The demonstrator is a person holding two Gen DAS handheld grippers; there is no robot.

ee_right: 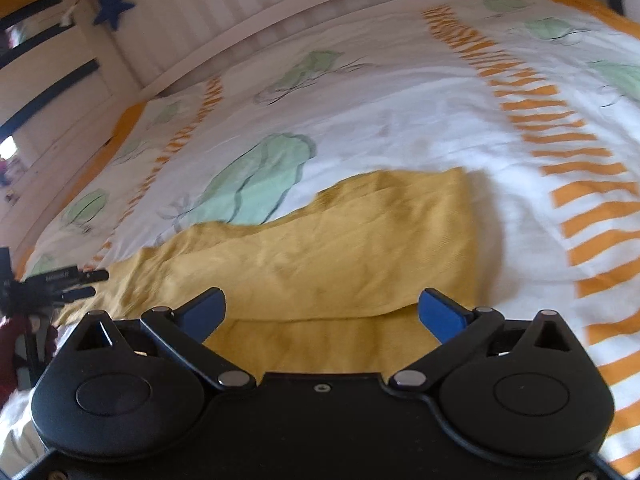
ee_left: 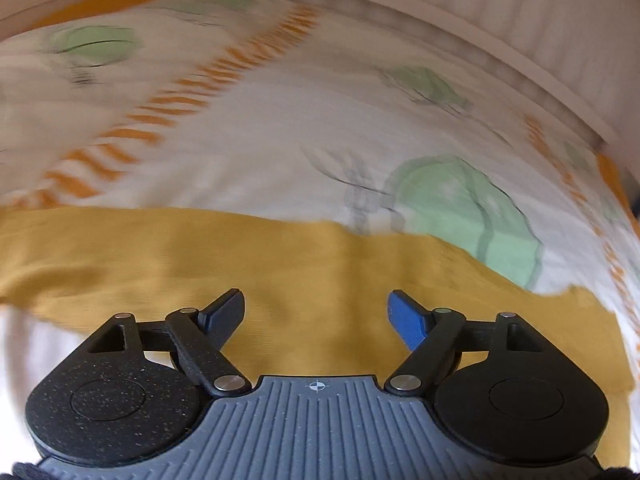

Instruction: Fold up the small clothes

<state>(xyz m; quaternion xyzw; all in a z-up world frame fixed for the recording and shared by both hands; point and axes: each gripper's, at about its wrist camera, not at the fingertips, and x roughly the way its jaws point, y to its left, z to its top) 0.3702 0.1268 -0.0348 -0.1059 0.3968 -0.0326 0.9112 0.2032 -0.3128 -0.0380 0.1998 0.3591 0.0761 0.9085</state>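
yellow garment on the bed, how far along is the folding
Done so far: the yellow garment lies on the patterned bedspread, and in the right wrist view an upper layer overlaps a lower one near the gripper, so one fold looks made. In hand: nothing; the left gripper and right gripper are both open above the fabric. Left: it is still long, so probably at least one more fold.
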